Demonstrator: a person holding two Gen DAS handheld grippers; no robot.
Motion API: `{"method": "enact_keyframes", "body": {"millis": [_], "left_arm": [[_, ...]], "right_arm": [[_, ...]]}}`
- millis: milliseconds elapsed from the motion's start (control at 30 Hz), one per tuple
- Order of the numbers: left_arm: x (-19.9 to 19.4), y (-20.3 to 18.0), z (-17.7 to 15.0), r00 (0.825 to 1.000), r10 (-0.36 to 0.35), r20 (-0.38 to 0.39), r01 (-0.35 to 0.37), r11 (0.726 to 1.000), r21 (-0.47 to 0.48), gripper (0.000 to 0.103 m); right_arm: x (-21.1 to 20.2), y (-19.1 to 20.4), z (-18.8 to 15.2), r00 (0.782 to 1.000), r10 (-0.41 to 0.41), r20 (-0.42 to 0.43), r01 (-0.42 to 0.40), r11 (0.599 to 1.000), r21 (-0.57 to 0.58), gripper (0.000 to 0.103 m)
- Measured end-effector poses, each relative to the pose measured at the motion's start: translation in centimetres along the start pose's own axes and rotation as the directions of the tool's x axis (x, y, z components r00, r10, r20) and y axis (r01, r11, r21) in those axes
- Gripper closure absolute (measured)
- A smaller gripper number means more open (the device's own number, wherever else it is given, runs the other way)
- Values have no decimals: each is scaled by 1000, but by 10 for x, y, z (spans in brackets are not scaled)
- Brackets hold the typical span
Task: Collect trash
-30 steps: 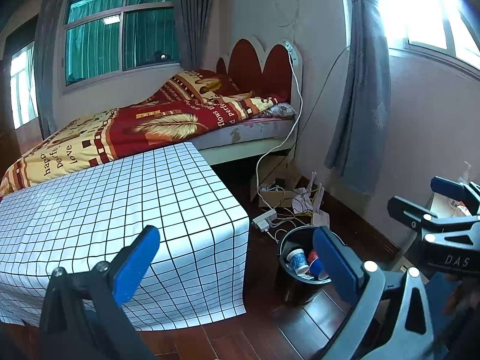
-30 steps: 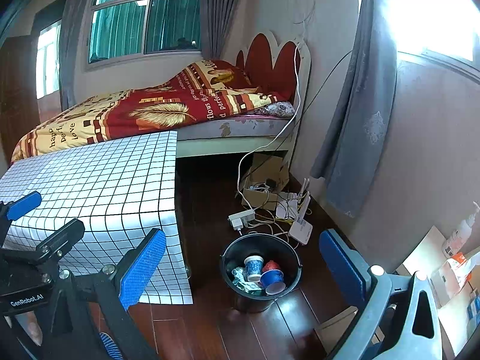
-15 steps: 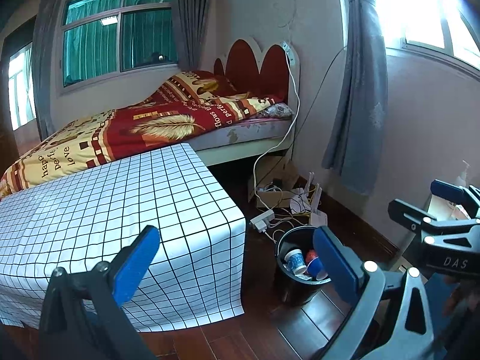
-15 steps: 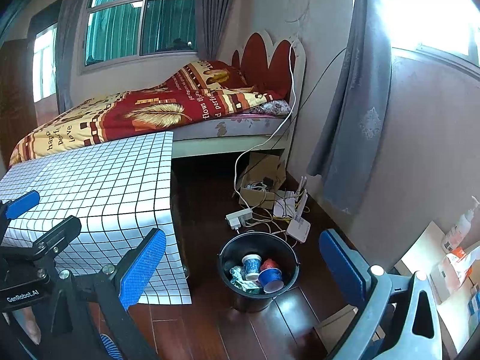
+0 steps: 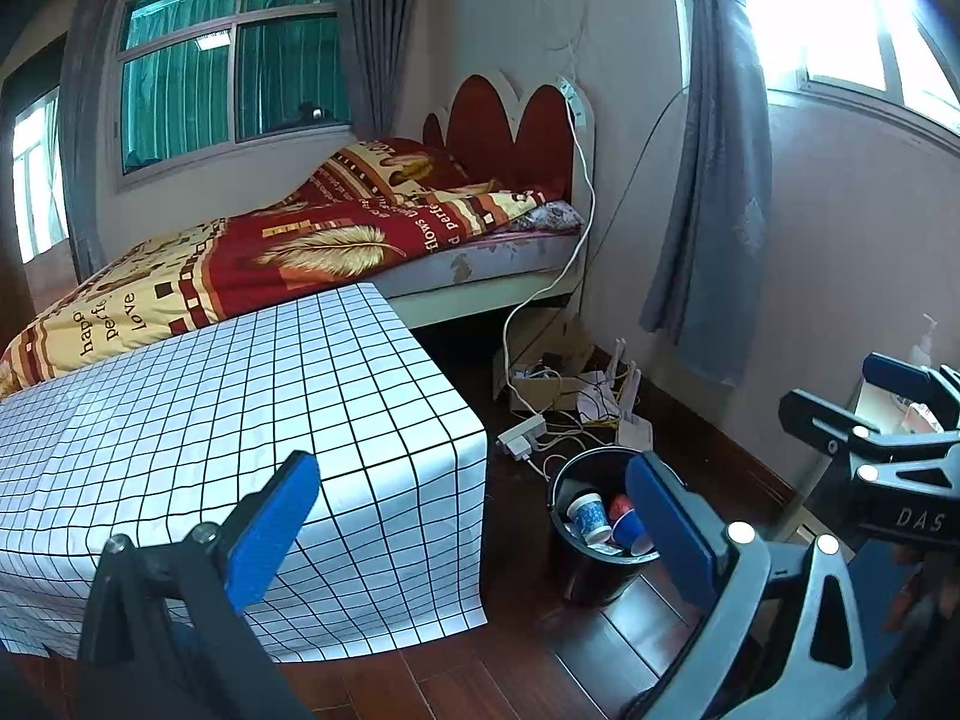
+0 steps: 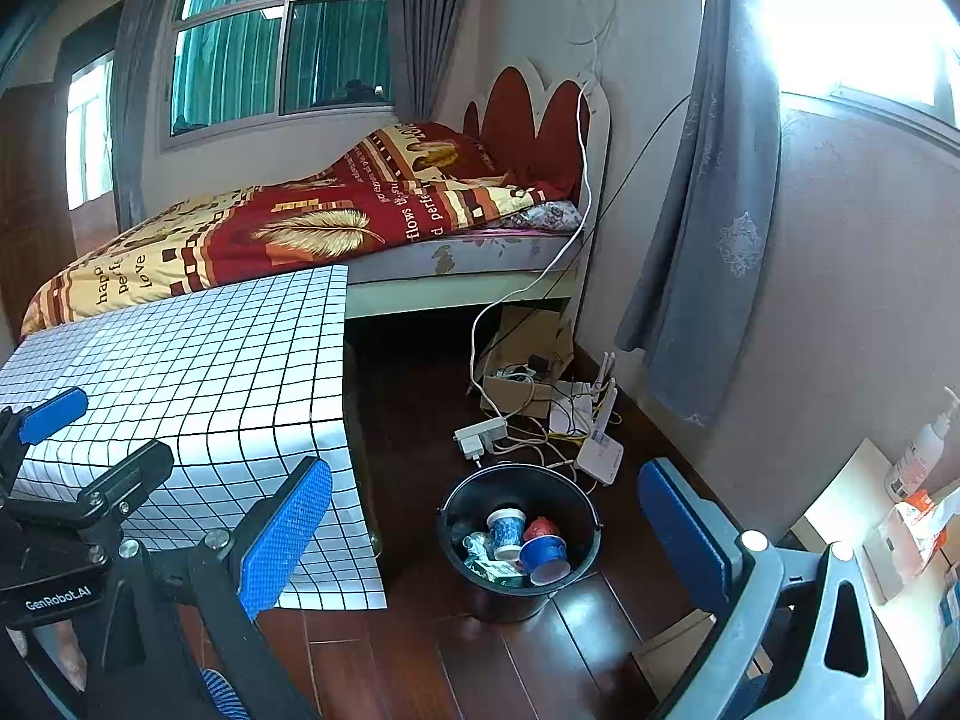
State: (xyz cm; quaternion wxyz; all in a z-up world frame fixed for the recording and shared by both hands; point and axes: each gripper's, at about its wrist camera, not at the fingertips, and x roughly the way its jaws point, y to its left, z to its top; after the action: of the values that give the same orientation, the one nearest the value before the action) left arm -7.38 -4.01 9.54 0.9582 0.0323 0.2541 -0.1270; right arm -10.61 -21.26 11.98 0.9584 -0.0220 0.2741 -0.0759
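Note:
A black trash bucket point(image 5: 564, 483) point(image 6: 462, 495) stands on the dark wood floor, right of the checked table. It holds paper cups, one white and blue point(image 6: 507, 531), one blue point(image 6: 545, 555), and crumpled wrappers. My left gripper point(image 5: 474, 522) is open and empty, held above the table's near corner. My right gripper point(image 6: 486, 534) is open and empty, held above and in front of the bucket. Each gripper shows at the edge of the other's view.
A table with a white grid cloth point(image 5: 240, 420) point(image 6: 210, 372) fills the left. Behind it is a bed point(image 5: 336, 246). A power strip point(image 6: 480, 435), cables, a router point(image 6: 600, 450) and a cardboard box lie on the floor beyond the bucket. A low shelf with bottles point(image 6: 918, 456) is at right.
Both grippers have drifted slightly; the bucket sits a little lower left in the right wrist view. Both grippers stay open and empty.

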Motion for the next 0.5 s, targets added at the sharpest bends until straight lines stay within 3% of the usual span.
{"method": "enact_keyframes", "body": {"millis": [500], "left_arm": [[-1, -1, 0, 1000, -3, 1, 3, 1000, 1, 1]], "right_arm": [[0, -2, 0, 1000, 1, -9, -1, 1000, 1, 0]]}}
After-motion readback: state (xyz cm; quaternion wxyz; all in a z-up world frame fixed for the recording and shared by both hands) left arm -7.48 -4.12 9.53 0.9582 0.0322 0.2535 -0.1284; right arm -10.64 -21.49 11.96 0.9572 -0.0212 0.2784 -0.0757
